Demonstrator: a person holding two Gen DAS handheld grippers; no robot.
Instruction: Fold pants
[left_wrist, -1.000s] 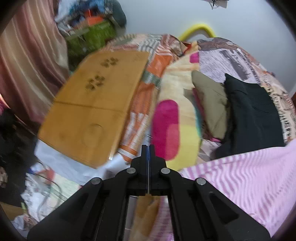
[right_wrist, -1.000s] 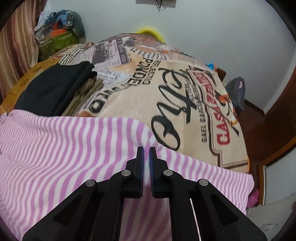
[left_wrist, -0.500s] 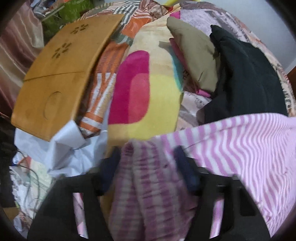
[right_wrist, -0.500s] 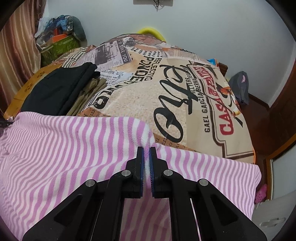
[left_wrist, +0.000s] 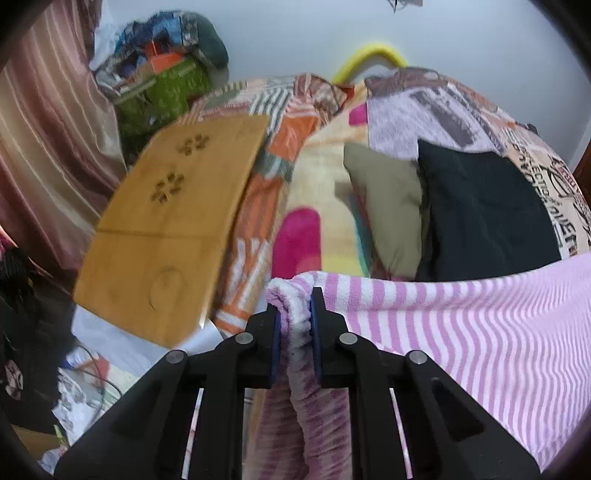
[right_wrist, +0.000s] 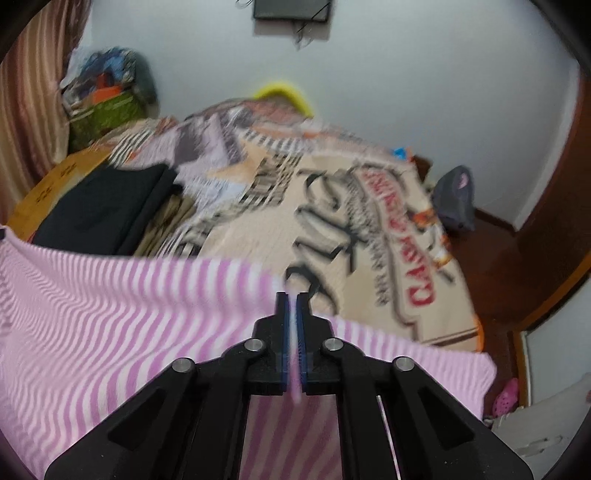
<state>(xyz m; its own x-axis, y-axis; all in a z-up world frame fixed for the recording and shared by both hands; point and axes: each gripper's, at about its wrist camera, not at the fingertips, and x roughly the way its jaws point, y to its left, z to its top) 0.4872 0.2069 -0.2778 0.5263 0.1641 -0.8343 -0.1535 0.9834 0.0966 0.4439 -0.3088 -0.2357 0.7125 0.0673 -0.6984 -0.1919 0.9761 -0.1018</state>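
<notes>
The left gripper has just closed, clamping a bunched edge of the pink-and-white striped fleece pants. The right gripper pinches their far edge, cloth stretched between. Far left, a heaped green basket.

The pink-and-white striped fleece pants are running off the right and bottom edges of the left wrist view, and their bunched edge is disappearing between the black fingers of the left gripper. In the right wrist view the same cloth is leaving the left edge, and the printed beige bedspread is smearing with motion blur, its lettering unreadable. The folded black garment is covering part of the olive-green folded garment beside it. The cluttered pile by the striped curtain is blurring too much to identify.
</notes>
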